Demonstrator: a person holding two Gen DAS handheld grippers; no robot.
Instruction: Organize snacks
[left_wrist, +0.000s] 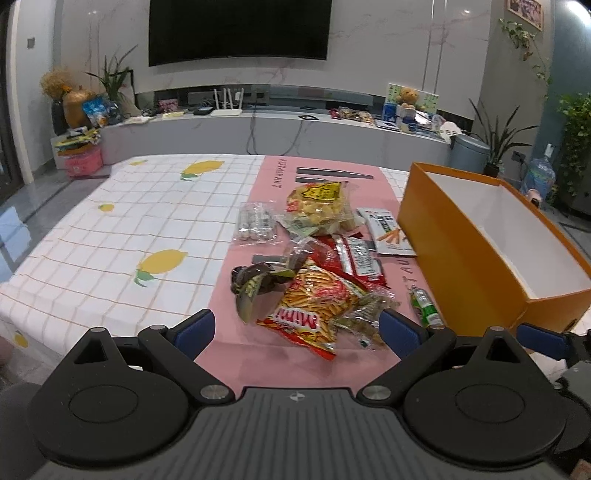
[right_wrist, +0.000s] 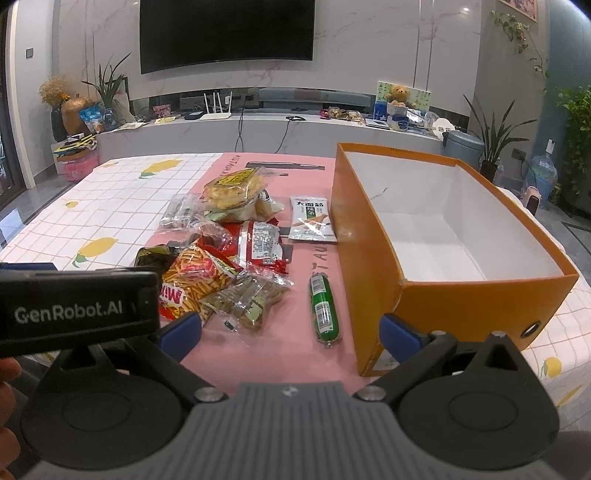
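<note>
Left wrist view: we see the left gripper (left_wrist: 297, 332) with jaws spread wide, holding nothing, above the near edge of the pink mat (left_wrist: 266, 192). The snack pile (left_wrist: 317, 254) lies on the mat just left of the orange box (left_wrist: 461, 266); the orange-red stick-snack bag (left_wrist: 314, 310) is its nearest item.

Right wrist view: we see the right gripper (right_wrist: 291, 334) likewise spread and empty. The green sausage (right_wrist: 324, 308) lies alone between the pile and the box, whose white interior holds no snacks.
</note>
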